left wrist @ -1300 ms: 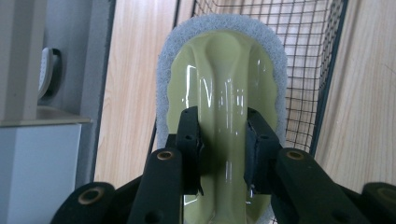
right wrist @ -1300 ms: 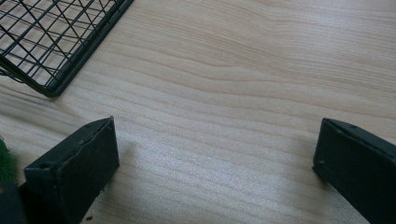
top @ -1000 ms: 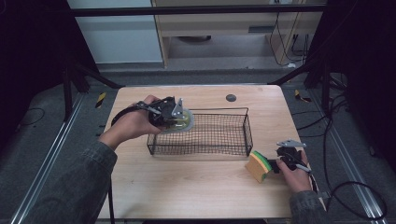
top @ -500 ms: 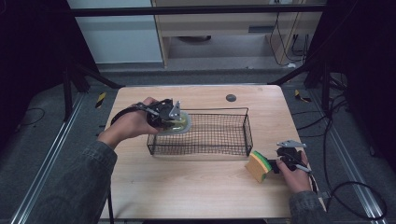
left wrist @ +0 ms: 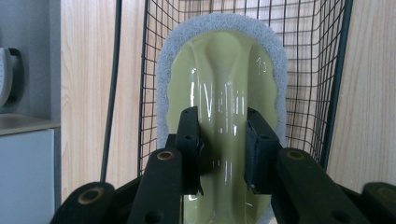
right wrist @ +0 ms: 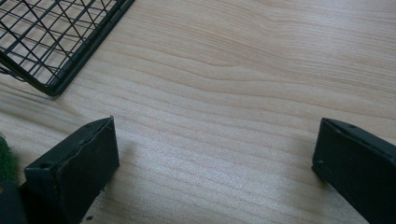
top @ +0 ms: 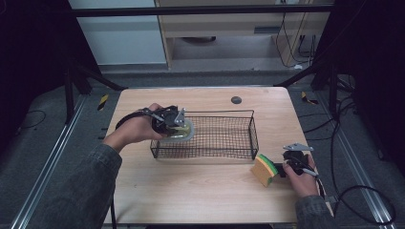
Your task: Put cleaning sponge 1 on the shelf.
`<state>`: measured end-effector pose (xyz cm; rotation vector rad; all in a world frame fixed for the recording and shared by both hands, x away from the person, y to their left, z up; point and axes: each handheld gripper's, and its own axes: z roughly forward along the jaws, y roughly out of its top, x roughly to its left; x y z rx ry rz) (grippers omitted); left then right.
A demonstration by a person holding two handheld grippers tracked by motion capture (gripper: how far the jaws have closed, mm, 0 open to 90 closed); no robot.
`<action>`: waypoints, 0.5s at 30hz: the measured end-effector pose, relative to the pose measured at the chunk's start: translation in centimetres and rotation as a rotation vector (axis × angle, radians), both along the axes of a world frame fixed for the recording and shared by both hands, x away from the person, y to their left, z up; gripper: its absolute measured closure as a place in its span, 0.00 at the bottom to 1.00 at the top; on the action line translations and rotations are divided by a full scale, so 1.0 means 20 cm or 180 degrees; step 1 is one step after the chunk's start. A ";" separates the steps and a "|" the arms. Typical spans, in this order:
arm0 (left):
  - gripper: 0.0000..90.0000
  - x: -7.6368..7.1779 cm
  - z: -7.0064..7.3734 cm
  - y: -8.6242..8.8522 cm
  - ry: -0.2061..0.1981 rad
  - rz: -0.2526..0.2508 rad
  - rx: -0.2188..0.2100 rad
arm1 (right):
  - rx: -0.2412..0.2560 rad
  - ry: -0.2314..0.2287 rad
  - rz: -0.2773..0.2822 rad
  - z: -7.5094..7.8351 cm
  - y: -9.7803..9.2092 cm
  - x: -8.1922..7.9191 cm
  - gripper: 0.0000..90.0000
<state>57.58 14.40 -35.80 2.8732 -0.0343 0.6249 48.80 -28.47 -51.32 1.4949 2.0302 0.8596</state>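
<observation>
High view first: the left hand-held gripper [top: 177,123] is sitting over the left end of the black wire mesh basket [top: 239,114], and it's clenching a pale yellow-green glossy scrubber with a white fuzzy pad around its edge [top: 184,134]. Left gripper view is giving the close look, with the left hand-held gripper [left wrist: 223,144] squeezing the raised shiny ridge down the middle of that scrubber [left wrist: 219,74], both black pads touching it, while the scrubber is hanging inside the basket's wire walls [left wrist: 317,70]; I can't tell if it's touching the basket floor. Over on the right edge of the light wooden surface [top: 200,191], the right hand-held gripper [top: 286,167] is resting just beside a yellow sponge with a green scouring layer [top: 265,169]. Right gripper view is showing its jaws spread wide and released over bare wood [right wrist: 243,93], nothing between them, with a corner of the basket [right wrist: 56,42] sitting at the upper left and a sliver of green sponge [right wrist: 5,163] peeking in at the left edge.
</observation>
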 end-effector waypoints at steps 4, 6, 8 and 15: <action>0.79 0.01 -0.01 0.01 0.0041 0.0029 0.0014 | 0.0009 -0.0001 -0.0006 0.00 0.00 0.00 0.01; 0.79 0.01 -0.03 0.02 0.0088 0.0072 -0.0004 | 0.0008 -0.0002 -0.0005 0.00 0.00 0.00 0.01; 0.79 0.02 -0.04 0.02 0.0096 0.0061 0.0018 | 0.0008 -0.0002 -0.0010 0.00 0.00 0.00 0.01; 0.79 0.02 -0.08 0.03 0.0160 0.0085 0.0001 | 0.0013 0.0004 -0.0009 0.00 0.00 0.00 0.01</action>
